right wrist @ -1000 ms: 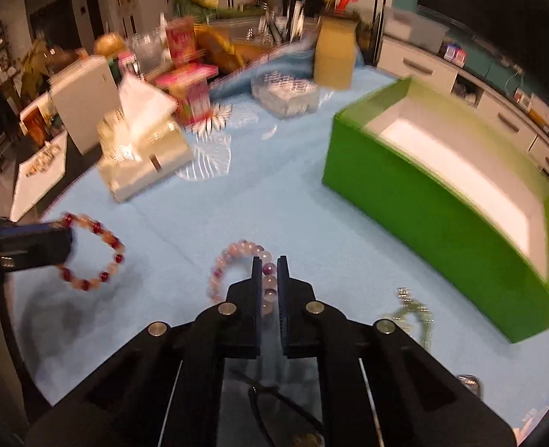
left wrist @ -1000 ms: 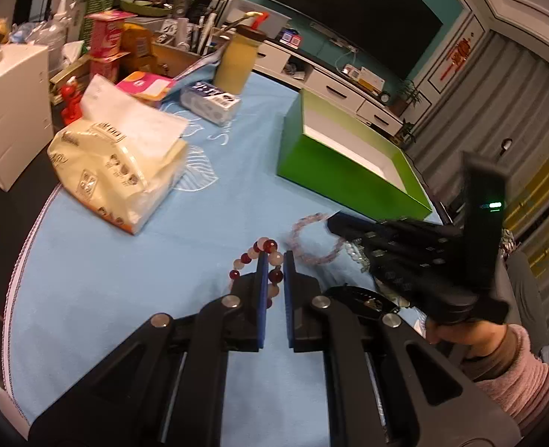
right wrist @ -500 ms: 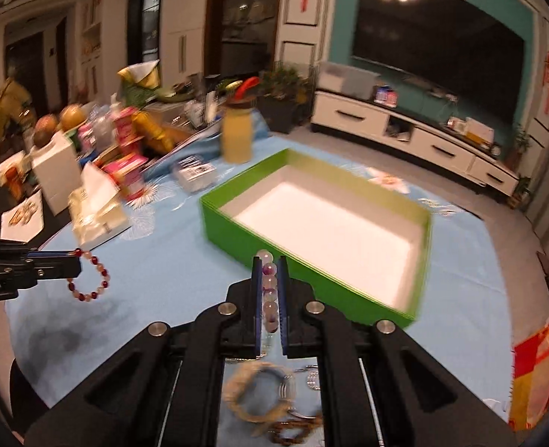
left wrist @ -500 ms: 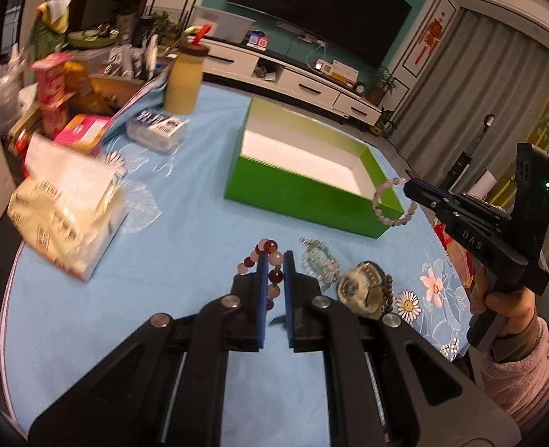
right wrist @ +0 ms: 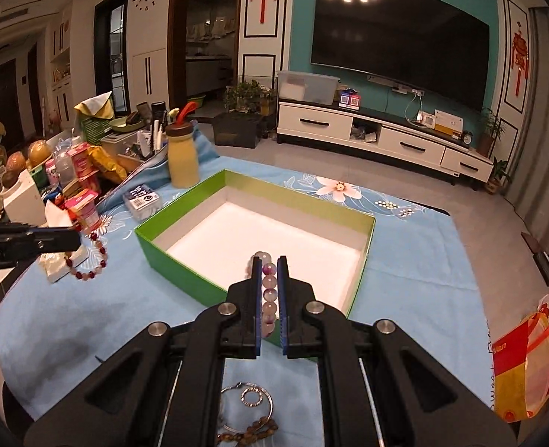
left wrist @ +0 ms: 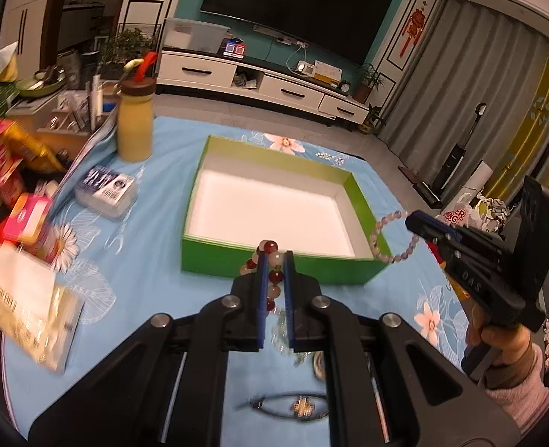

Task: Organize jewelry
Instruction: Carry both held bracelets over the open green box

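Left gripper (left wrist: 274, 257) clamping round glossy red beads (left wrist: 273, 277), rectangular green box (left wrist: 274, 269)

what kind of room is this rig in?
Most likely a home living room: wall-mounted TV above a white media console, with a cluttered table under a blue floral tablecloth.

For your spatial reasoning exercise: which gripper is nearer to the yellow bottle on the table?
Left. The left gripper, holding a red bead bracelet, hangs on the yellow bottle's side of the green box; the right gripper hangs by the box's opposite, right wall.
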`<move>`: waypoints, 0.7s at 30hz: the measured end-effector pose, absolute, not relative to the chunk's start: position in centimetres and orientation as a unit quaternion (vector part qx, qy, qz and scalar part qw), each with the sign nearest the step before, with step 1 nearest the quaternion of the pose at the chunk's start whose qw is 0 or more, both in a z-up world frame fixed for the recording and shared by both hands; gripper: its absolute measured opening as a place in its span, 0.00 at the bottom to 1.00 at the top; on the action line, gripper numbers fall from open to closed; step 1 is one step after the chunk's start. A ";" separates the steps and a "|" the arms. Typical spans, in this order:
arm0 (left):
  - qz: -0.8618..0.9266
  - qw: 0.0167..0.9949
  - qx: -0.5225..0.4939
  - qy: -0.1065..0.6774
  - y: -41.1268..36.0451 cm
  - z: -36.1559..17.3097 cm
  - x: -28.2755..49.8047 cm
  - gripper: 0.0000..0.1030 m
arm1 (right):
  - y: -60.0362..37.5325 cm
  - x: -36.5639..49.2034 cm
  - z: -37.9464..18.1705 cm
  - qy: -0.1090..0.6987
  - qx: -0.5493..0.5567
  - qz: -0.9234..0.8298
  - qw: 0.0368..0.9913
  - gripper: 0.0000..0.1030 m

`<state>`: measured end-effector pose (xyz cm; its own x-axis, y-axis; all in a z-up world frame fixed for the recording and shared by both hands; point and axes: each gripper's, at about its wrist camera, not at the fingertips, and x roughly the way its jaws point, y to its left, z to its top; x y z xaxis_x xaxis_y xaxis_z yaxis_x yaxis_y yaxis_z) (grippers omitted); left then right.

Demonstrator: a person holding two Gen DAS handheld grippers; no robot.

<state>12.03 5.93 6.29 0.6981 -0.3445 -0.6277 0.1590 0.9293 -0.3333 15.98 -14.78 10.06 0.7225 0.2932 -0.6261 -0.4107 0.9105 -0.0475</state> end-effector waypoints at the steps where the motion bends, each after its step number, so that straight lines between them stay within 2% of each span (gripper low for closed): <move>1: -0.138 0.913 -0.127 0.362 5.6 6.4 12.5 0.07 | -15.0 16.5 10.0 0.321 -0.087 0.190 0.924 0.07; 12: -0.139 0.903 -0.116 0.389 2.9 5.5 20.3 0.07 | -16.0 20.7 8.6 0.334 -0.065 0.183 0.922 0.07; 21: -0.122 0.892 -0.103 0.423 1.5 3.1 23.6 0.08 | -16.5 23.4 6.0 0.368 -0.059 0.172 0.912 0.07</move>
<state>23.62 1.52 3.13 0.6124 -0.3049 -0.7294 0.1313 0.9490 -0.2865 23.41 -16.49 5.99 0.6705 0.2702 -0.6909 -0.3575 0.9337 0.0182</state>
